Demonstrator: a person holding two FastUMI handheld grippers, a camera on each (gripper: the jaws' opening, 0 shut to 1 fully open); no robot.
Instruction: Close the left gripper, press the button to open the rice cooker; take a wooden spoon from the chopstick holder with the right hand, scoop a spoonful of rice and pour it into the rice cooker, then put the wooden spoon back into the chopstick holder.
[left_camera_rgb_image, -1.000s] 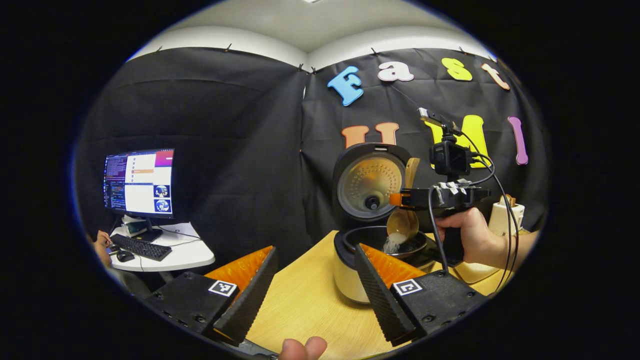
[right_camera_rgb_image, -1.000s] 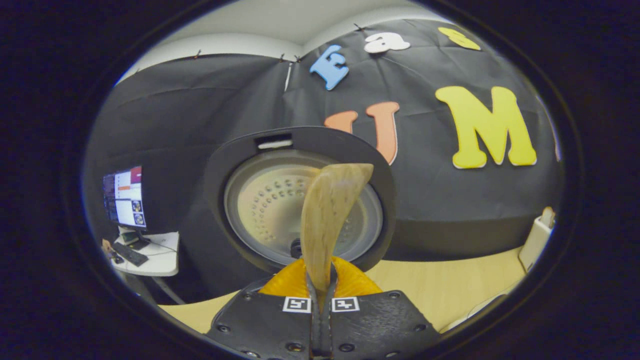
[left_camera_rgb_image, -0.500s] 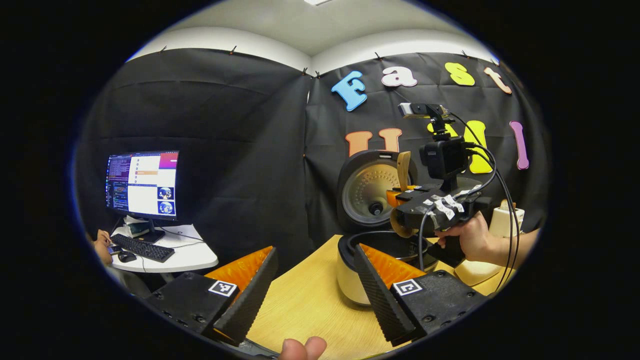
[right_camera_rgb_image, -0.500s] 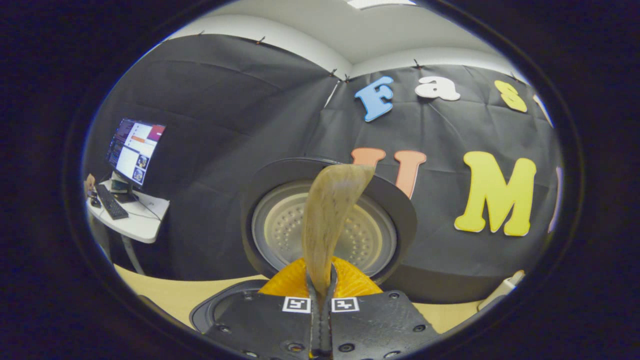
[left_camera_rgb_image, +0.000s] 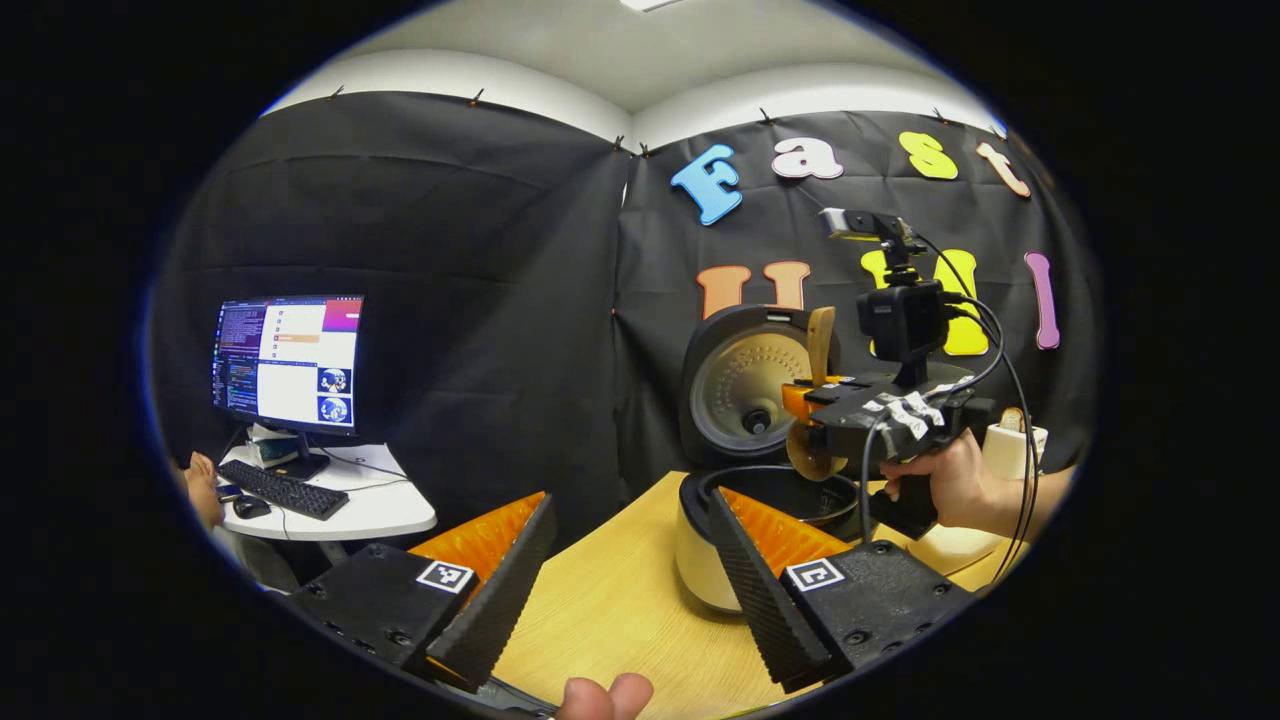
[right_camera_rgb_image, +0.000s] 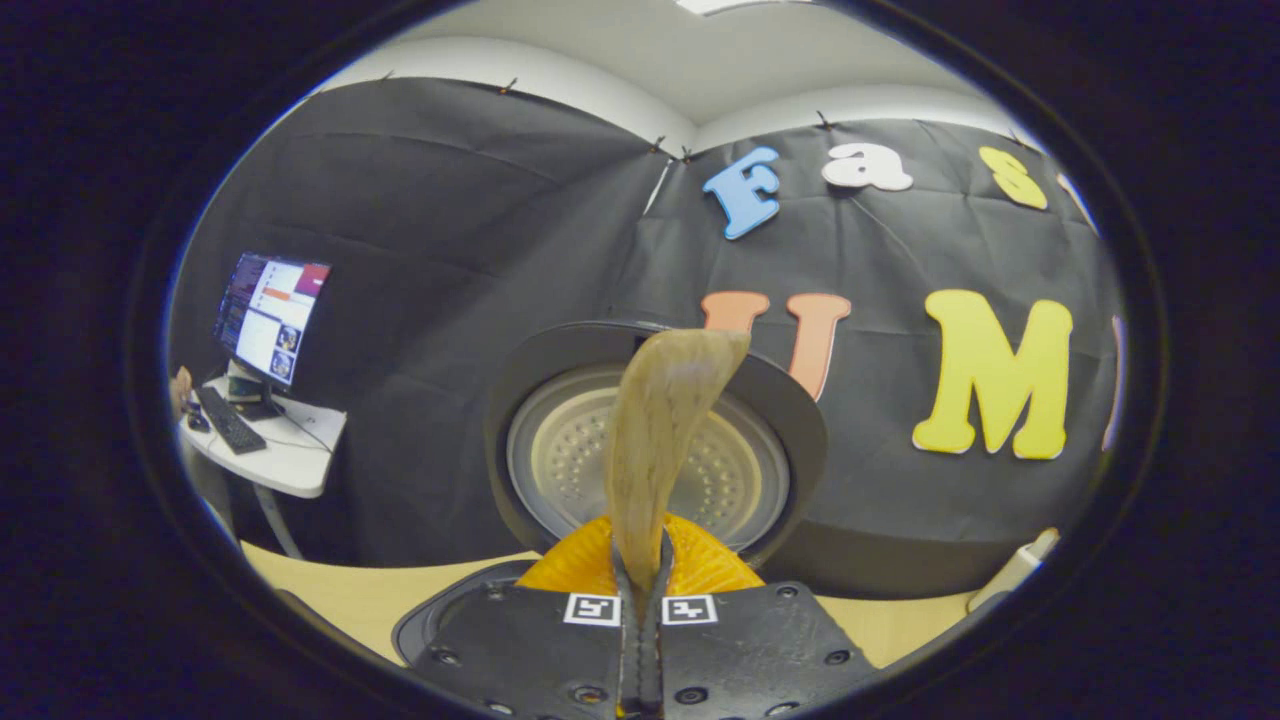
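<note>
gripping wooden spoon (right_camera_rgb_image: 655, 440), right claw (right_camera_rgb_image: 640, 600)

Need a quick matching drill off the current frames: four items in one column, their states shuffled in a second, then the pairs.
Column 1:
1. rice cooker lid
2. wooden spoon
3. left gripper
4. monitor

Column 2:
A. lit, on the white side table
B. clamped between the right gripper fingers
C. raised, inner face towards the cameras
D. fingers spread apart, nothing between them

Pairs: 1-C, 2-B, 3-D, 4-A
</note>
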